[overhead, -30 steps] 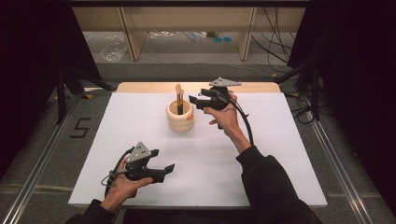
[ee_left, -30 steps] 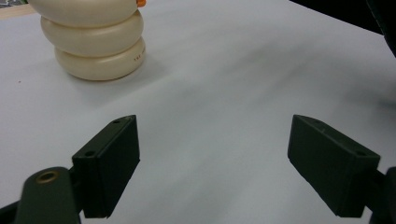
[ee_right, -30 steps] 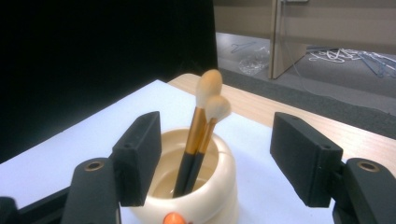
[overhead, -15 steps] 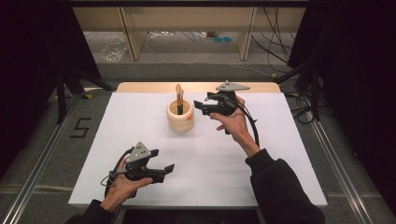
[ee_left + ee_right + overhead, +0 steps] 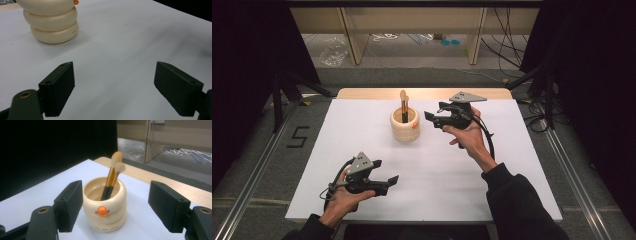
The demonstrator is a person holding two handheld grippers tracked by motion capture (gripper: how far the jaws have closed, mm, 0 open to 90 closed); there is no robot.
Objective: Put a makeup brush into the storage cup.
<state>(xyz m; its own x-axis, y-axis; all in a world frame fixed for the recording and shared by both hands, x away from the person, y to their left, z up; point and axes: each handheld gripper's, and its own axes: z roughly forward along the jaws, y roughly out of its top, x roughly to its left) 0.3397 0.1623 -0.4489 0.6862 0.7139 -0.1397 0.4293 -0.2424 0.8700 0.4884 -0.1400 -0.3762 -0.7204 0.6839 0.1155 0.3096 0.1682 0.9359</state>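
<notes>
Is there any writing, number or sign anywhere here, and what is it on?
"5": black figure on the grey floor left of the table.
Small reddish print low on the cream holder: too blurred to read.
The same print on the holder in the left gripper view: too small to read.

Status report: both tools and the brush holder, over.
Right tool open, beside brush holder, apart. Left tool open, empty. Two makeup brushes upright inside. Nothing in the way.
</notes>
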